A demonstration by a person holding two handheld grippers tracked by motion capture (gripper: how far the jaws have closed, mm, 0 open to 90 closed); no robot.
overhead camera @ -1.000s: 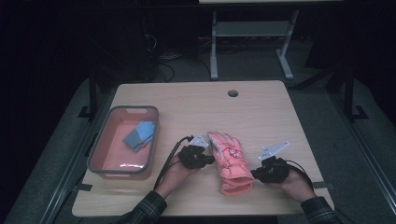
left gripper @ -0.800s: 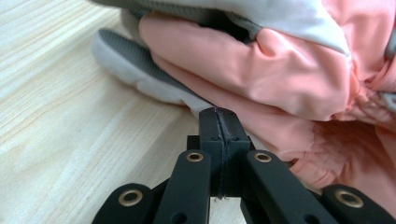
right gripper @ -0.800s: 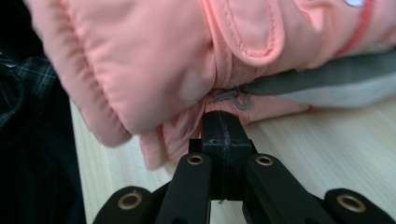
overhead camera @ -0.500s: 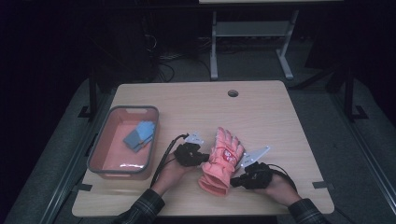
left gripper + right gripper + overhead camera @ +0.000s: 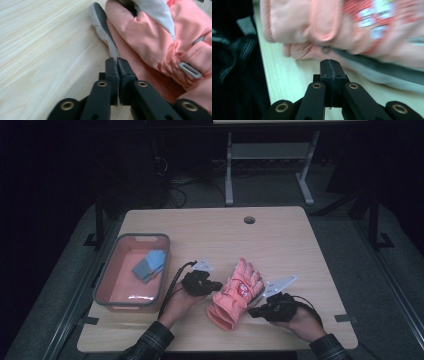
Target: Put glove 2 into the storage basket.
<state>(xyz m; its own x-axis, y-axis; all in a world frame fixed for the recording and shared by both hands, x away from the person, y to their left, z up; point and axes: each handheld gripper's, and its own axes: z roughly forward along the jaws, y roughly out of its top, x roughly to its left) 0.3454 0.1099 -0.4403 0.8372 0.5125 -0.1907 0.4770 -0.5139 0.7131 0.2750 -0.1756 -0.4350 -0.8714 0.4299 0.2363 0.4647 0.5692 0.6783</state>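
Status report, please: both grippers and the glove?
Left hand-held gripper shut, empty, beside padded pink winter glove. Right hand-held gripper shut, empty, near its cuff. Nothing blocking.

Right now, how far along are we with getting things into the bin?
Done: a blue item already lies in the pink bin. In hand: the pink glove rests on the table, between the left hand-held gripper and the right hand-held gripper; both have jaws together beside it, neither clamping it. Left: probably gripping the glove and carrying it over to the bin.
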